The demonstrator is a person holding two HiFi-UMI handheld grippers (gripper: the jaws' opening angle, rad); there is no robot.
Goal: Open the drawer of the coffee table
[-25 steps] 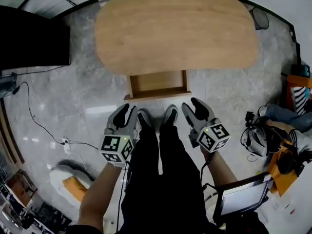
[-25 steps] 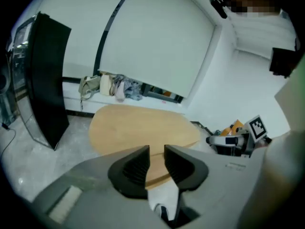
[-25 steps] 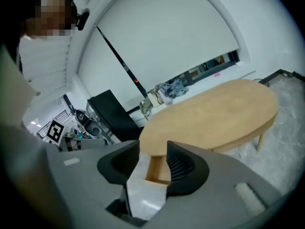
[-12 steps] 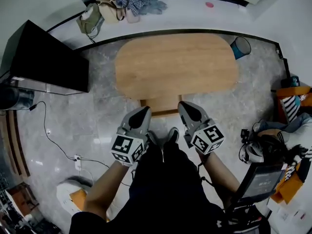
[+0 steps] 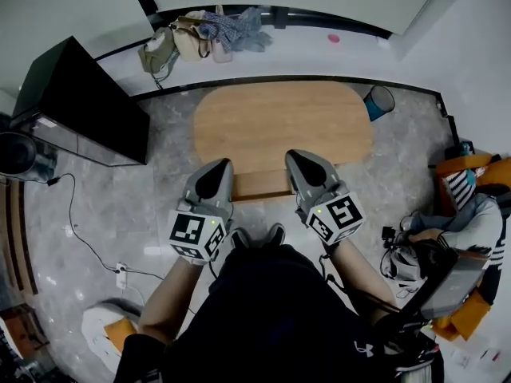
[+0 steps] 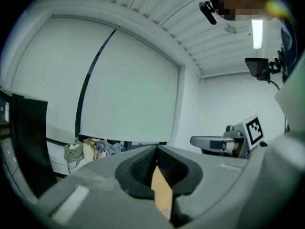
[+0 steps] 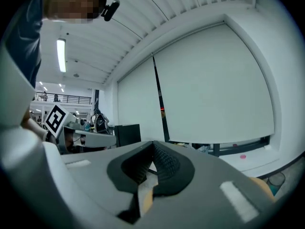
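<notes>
The oval wooden coffee table (image 5: 283,122) stands on the grey marble floor far below me. Its drawer (image 5: 259,183) is pulled out at the near edge, showing between my two grippers. My left gripper (image 5: 217,168) and right gripper (image 5: 297,159) are held high in front of the person's body, side by side, well above the table. Both are shut with nothing between the pads. In the left gripper view the jaws (image 6: 156,149) meet and point at a far white wall. In the right gripper view the gripper (image 7: 152,144) is likewise shut and empty.
A black cabinet (image 5: 80,102) stands left of the table and a blue bin (image 5: 377,102) at its right end. Bags and clothes (image 5: 200,30) lie by the back wall. A cable with a power strip (image 5: 120,274) runs at the left; gear and a screen (image 5: 447,286) crowd the right.
Both grippers have risen a long way from the drawer's front, and their jaws have gone from open to shut. The head camera has risen too, so the table looks smaller.
</notes>
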